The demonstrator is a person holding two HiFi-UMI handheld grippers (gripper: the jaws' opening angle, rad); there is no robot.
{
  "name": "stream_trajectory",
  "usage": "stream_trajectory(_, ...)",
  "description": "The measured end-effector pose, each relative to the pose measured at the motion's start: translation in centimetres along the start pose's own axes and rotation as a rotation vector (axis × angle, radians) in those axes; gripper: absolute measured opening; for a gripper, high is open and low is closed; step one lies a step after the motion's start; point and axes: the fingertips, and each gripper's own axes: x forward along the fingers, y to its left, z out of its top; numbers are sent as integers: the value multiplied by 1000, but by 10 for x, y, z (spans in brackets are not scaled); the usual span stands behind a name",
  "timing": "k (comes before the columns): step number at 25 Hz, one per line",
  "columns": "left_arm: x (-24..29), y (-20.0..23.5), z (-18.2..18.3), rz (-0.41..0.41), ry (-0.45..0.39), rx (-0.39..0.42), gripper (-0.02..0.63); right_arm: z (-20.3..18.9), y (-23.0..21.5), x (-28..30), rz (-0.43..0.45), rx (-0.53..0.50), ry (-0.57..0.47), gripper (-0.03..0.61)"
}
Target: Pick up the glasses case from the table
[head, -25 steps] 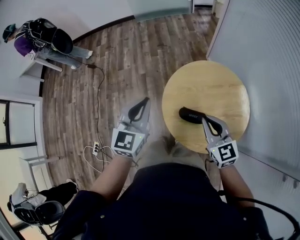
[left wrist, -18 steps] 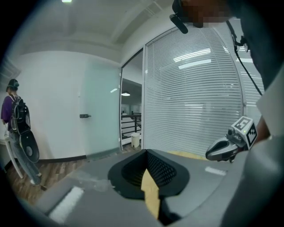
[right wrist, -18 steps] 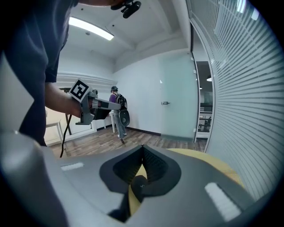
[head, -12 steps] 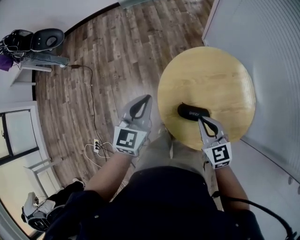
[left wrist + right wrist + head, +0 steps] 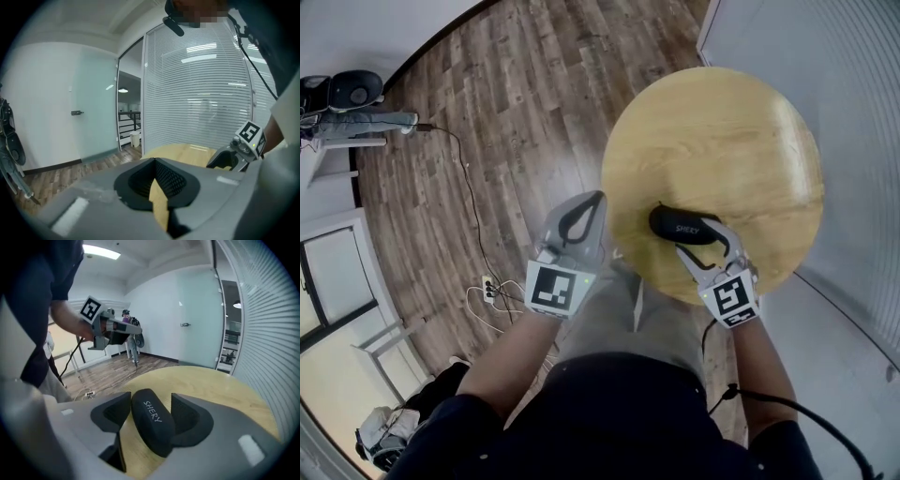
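The black glasses case (image 5: 684, 225) is lying on the round desk's (image 5: 722, 131) near part, straddled by the right gripper's (image 5: 703, 246) released fingers, which have just been opening, while the left gripper's (image 5: 581, 217) fingers are hovering clenched and empty at left, so clamping and lifting are looking outstanding.

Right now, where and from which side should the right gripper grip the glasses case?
Across its narrow width, from the near edge of the table. The glasses case lies flat, long, rounded, its long sides facing the pads. The right gripper, jaws just opening, straddles it.
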Motion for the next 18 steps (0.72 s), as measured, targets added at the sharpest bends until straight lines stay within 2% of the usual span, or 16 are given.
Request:
stream_trajectory(3, 15, -1, -11, -19, 18, -3, 5, -12, -7, 18, 18, -106, 19, 307)
stream_trajectory(8, 34, -10, -33, -29, 78, -37, 5, -27, -21, 29, 78, -180, 81, 365)
stream_trajectory(13, 44, -10, -36, -26, 54, -53, 5, -36, -19, 42, 149, -276, 144, 383)
stream_trajectory(18, 47, -5, -42, -14, 65, -65, 5, -47, -35, 58, 109, -393, 236, 383)
